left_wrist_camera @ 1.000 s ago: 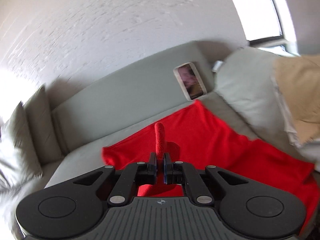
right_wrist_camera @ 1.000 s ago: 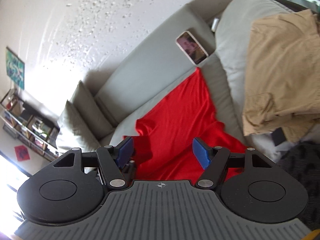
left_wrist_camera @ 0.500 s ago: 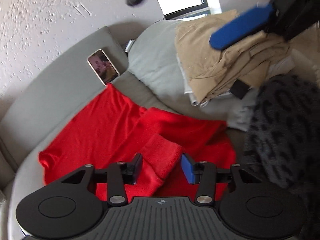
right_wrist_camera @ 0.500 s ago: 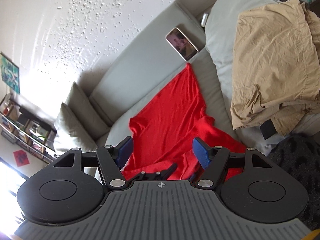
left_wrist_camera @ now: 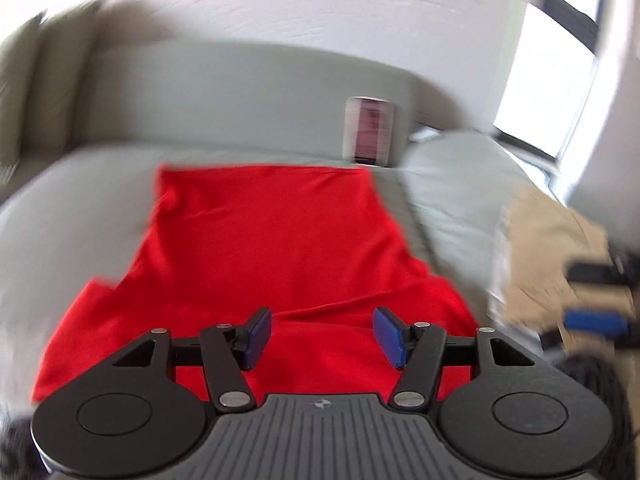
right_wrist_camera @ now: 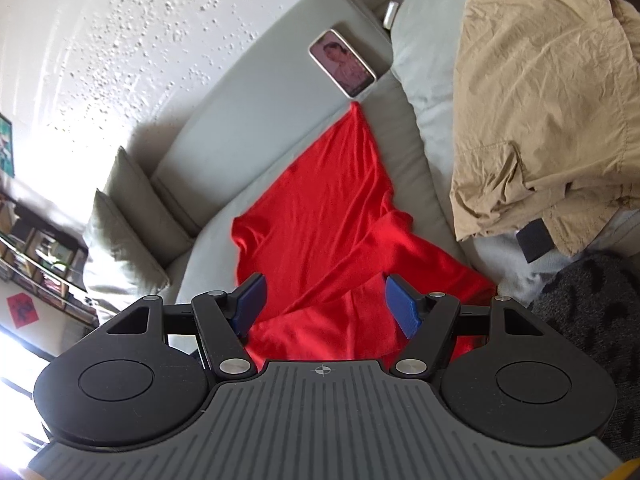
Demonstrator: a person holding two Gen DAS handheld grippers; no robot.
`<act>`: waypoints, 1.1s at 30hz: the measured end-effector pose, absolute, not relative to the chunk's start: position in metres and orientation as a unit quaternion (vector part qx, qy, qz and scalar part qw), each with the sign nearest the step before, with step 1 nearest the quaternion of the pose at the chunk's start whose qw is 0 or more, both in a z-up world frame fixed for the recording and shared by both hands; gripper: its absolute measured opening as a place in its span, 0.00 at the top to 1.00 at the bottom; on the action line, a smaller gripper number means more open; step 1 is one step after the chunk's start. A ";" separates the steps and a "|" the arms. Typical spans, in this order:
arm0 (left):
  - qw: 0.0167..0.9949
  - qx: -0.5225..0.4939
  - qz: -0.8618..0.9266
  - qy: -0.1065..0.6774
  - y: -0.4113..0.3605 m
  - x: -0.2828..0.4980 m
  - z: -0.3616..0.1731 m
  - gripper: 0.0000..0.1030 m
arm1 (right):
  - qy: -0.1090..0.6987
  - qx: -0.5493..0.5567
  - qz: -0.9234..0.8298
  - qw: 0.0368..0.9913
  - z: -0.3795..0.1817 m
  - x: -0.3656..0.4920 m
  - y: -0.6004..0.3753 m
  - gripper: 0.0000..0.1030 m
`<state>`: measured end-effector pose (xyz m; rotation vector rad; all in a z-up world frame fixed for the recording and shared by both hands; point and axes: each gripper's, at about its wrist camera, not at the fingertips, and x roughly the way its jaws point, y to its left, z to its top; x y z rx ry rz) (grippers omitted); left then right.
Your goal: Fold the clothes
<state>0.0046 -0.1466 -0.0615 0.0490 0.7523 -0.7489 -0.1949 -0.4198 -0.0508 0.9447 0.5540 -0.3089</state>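
Note:
A red garment (left_wrist_camera: 272, 248) lies spread on the grey sofa seat (left_wrist_camera: 80, 184), one sleeve folded across its body; it also shows in the right wrist view (right_wrist_camera: 332, 208). My left gripper (left_wrist_camera: 322, 338) is open and empty, just above the garment's near part. My right gripper (right_wrist_camera: 325, 304) is open and empty above the garment's near edge. The right gripper's blue fingers (left_wrist_camera: 592, 320) show blurred at the right edge of the left wrist view.
A phone (right_wrist_camera: 342, 62) leans on the sofa back behind the garment. A tan garment (right_wrist_camera: 548, 92) lies piled on a grey cushion (right_wrist_camera: 424, 40) to the right. A dark leopard-print fabric (right_wrist_camera: 592, 304) is at near right. Two cushions (right_wrist_camera: 120, 236) stand at left.
My left gripper opened, let go of the red sleeve, which now lies folded across the garment, and swung back left to face the sofa back. The right gripper barely moved.

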 end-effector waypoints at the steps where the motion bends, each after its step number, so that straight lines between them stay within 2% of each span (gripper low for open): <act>1: 0.864 0.014 -0.345 0.366 -0.138 0.009 -0.064 0.44 | 0.266 0.447 -0.147 0.841 -0.053 -0.193 -0.420 0.31; 11: 0.868 -0.016 -0.287 0.405 -0.100 0.018 -0.075 0.44 | 0.294 0.468 -0.154 0.819 -0.075 -0.182 -0.420 0.31; 19: 0.880 -0.015 -0.277 0.386 -0.083 0.009 -0.067 0.43 | 0.291 0.473 -0.147 0.819 -0.083 -0.176 -0.420 0.31; 26: 0.878 -0.026 -0.258 0.403 -0.071 0.024 -0.079 0.48 | 0.333 0.452 -0.159 0.812 -0.104 -0.158 -0.422 0.43; 33: 0.876 -0.028 -0.262 0.403 -0.067 0.023 -0.081 0.48 | 0.405 0.455 -0.160 0.776 -0.136 -0.141 -0.417 0.48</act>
